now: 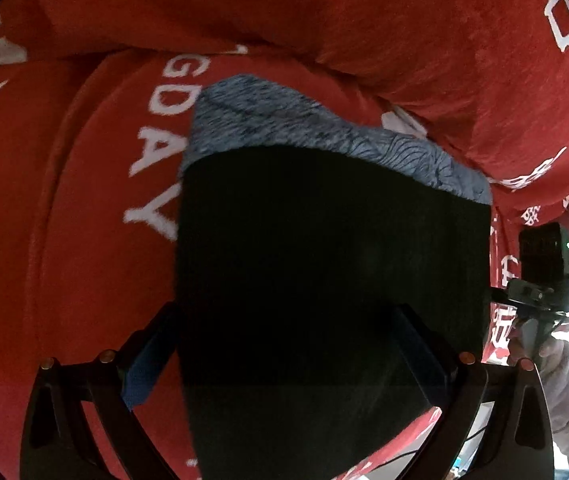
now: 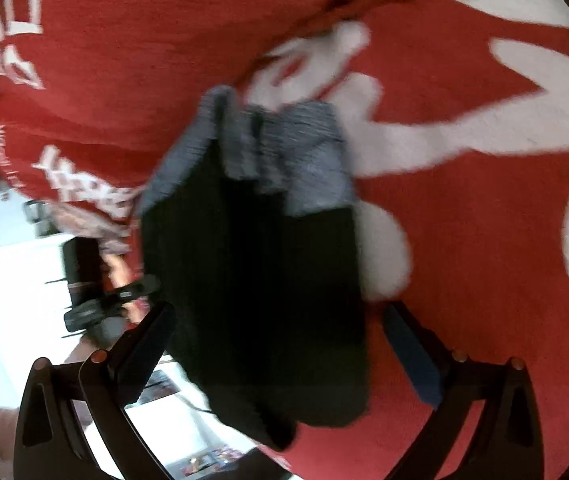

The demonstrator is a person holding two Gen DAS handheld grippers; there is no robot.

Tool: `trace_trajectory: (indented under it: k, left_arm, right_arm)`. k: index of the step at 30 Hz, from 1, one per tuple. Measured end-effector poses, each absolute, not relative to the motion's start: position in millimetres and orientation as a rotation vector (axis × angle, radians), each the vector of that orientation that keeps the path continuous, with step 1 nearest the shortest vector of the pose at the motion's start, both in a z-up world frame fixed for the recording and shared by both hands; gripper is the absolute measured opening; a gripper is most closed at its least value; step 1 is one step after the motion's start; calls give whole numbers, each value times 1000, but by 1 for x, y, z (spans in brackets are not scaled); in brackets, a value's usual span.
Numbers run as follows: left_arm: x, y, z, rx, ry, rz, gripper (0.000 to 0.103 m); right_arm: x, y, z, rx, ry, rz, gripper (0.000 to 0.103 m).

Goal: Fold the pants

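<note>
Left gripper [image 1: 284, 344] and right gripper [image 2: 280, 340] both stand spread wide, the black pants [image 1: 324, 272] lying between their fingers, grey waistband [image 1: 304, 128] farther out, on a red printed blanket [image 1: 64, 240] beyond.

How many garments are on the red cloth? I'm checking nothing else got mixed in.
1: the black pants with a grey waistband, lying on the red cloth ahead of both grippers' open jaws. Folds in the cloth could hide others.
</note>
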State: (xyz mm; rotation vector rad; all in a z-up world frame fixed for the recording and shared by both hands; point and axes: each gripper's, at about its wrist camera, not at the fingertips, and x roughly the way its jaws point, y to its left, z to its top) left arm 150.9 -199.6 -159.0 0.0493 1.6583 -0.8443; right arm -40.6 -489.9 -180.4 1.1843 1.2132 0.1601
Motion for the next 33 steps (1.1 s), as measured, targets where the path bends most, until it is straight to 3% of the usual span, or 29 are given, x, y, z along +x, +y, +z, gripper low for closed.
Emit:
trace_trajectory:
  k: [9,10,11,13,15,17,27,33]
  left_arm:
    - [146,-216,-168,51,1654,-810,101]
    - [145,-217,-166,49,1649,-813,96]
    - [144,-217,-162,48,1638,-824,88]
    - [139,-219,-153,64,1605,-841,78]
    - [135,-218,-143,79,1582,-847,67]
    - [133,-215,-134,80,1570,-847,63]
    - [98,-190,-82,123,1543,-869,59]
    - [67,-156,-96,116,1598,-782,60]
  right_arm:
    - [-26,-489,-189,1160,1231,174,101]
    - [-27,-490,-189,1165,1243,140,96]
    - [-30,-496,-187,1155,1258,112,80]
    - [-39,-502,-185,1166,1262,100,63]
    - [-43,-504,-183,1189,1247,115,55]
    - [-45,-504,-174,1191,1229,122,50]
    - [-76,-474,-130,1286,1162,220,47]
    - [-113,-440,-134,1316,1196,215,47]
